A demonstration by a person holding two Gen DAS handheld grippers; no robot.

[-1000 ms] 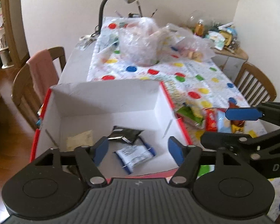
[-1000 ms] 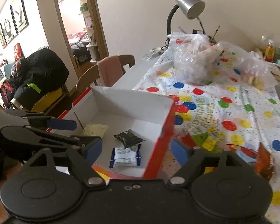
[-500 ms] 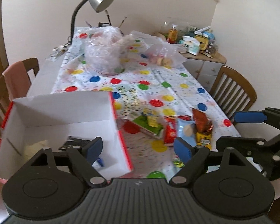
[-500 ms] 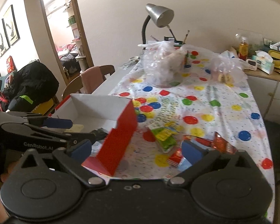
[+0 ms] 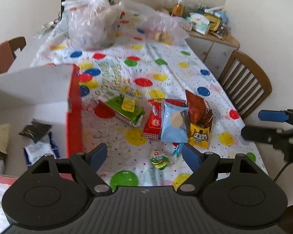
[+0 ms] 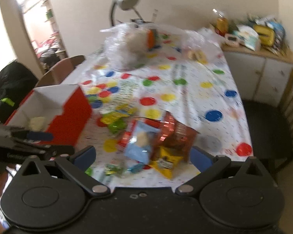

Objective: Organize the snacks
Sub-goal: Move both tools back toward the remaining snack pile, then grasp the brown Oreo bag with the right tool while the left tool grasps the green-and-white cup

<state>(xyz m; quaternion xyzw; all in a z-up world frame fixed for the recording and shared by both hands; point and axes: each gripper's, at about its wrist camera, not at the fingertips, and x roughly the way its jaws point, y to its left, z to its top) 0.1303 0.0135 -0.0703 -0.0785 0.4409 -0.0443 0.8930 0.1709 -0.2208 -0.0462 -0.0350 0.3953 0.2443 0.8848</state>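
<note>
Left wrist view: the left tool (image 5: 144, 156) hangs with its jaws wide apart and empty above a bench (image 5: 166, 66) covered in a white cloth with coloured dots. A red cardboard box with white inside (image 5: 73, 105) stands at the left. Right of the box lies a cluster of snacks: a green packet (image 5: 125, 110), a light blue pouch (image 5: 173, 124), a brown foil bag (image 5: 198, 109). The right tool (image 6: 143, 156), jaws also apart and empty, hangs over that cluster.
</note>
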